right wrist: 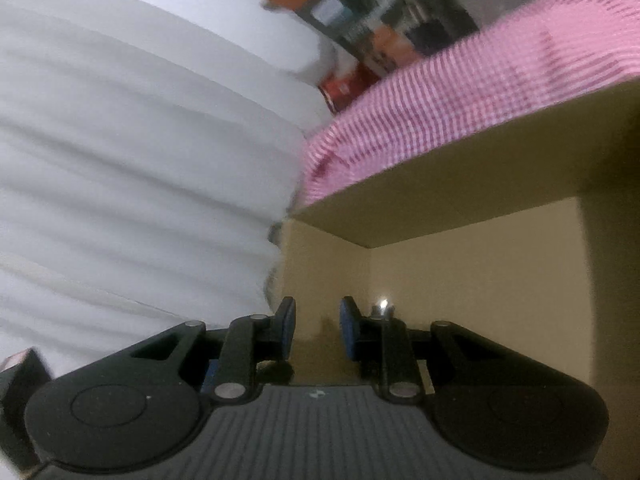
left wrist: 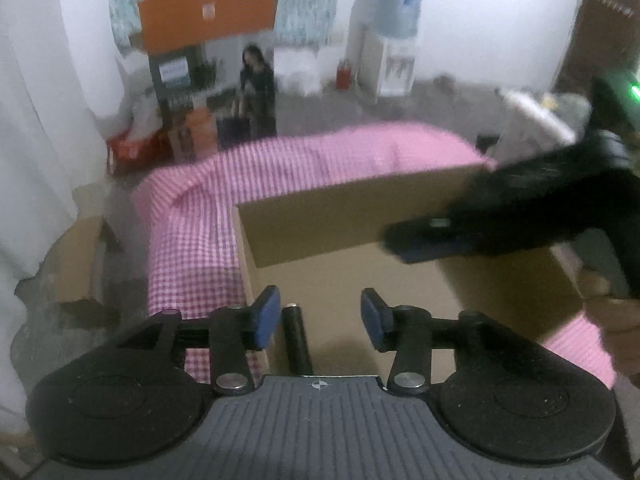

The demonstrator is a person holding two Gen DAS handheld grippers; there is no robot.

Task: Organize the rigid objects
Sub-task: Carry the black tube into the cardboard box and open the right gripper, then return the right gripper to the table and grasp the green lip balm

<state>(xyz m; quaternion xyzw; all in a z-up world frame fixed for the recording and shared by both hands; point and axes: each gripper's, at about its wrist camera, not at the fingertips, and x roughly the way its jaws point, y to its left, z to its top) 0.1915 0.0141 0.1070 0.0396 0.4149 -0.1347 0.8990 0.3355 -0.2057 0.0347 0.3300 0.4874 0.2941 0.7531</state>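
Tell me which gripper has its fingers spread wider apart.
The left gripper: its blue-padded fingers stand wide apart above the cardboard box, while the right gripper shows a narrower gap.

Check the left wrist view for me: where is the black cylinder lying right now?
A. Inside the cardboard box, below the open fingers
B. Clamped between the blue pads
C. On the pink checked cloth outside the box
A: the black cylinder lies on the cardboard box floor, between the left gripper fingers, untouched.
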